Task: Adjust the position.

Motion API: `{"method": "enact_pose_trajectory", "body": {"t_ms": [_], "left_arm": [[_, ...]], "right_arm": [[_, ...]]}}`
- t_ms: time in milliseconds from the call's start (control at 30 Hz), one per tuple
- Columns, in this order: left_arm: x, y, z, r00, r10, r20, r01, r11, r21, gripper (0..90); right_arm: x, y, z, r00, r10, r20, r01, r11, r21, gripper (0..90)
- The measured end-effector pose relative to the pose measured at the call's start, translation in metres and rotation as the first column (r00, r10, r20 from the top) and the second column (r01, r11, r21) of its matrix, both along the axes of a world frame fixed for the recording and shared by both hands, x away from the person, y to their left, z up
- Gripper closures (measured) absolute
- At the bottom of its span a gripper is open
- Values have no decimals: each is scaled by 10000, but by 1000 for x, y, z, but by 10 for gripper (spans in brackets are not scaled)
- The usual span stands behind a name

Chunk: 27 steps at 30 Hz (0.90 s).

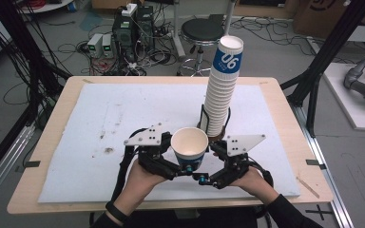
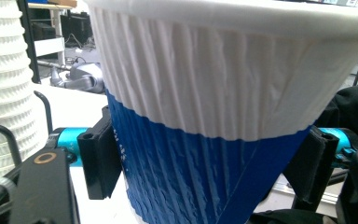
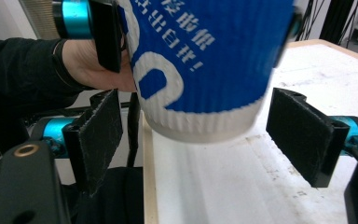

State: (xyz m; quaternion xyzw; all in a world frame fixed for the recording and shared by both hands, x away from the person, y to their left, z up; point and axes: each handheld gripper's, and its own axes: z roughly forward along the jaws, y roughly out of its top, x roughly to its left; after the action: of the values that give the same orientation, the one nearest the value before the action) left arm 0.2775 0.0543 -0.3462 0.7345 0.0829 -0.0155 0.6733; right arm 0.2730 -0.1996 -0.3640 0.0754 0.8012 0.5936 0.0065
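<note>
1. Your left gripper (image 1: pixel 183 167) is clamped on the cup (image 1: pixel 189 147) at its blue lower band. The left gripper view shows both pads pressed against the ribbed wall, low down, likely so the rim and base stay free.
2. The cup hangs upright and mouth up, off the surface (image 1: pixel 100 118), just in front of the stack (image 1: pixel 222 90). The right gripper view confirms a gap between its base and the white sheet.
3. Your right gripper (image 1: pixel 208 176) is open. Its pads (image 3: pixel 303 133) stand either side of the cup's base, apart from it, with nothing pinched.
4. Judgement: the right gripper sits level with the base to take a second hold, for a handover or to steady the cup.
5. The stack stands upright in its black holder (image 1: pixel 203 118) at mid-surface, leaning slightly. The holder probably keeps it from toppling while single cups are handled.
6. Watch for squeezing: the ribbed paper wall will dent under a hard pinch.
</note>
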Motion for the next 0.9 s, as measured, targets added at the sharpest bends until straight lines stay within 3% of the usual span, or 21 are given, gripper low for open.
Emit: {"method": "enact_pose_trajectory", "body": {"t_ms": [167, 233, 300, 533, 667, 900], "left_arm": [[-1, -3, -1, 10000, -51, 47, 50, 9999, 117, 251], [-1, -4, -1, 10000, -83, 33, 82, 9999, 106, 250], [-2, -4, -1, 10000, -59, 57, 59, 9999, 95, 250], [-3, -5, 0, 9999, -24, 149, 21, 9999, 162, 237], [-4, -5, 4, 9997, 35, 236, -35, 10000, 24, 167], [-7, -3, 12, 9993, 147, 350, -140, 9997, -192, 154]], "right_arm": [[0, 4, -2, 9997, 22, -255, -19, 9999, 113, 205], [1, 4, -3, 9990, 32, -449, -21, 9997, 244, 279], [2, 3, -3, 9983, 68, -585, -46, 9993, 382, 291], [2, 2, -5, 9987, 116, -502, -96, 9991, 407, 302], [2, 2, -6, 9987, 135, -494, -116, 9992, 372, 302], [2, 3, -8, 9982, 250, -549, -225, 9987, 454, 302]]}}
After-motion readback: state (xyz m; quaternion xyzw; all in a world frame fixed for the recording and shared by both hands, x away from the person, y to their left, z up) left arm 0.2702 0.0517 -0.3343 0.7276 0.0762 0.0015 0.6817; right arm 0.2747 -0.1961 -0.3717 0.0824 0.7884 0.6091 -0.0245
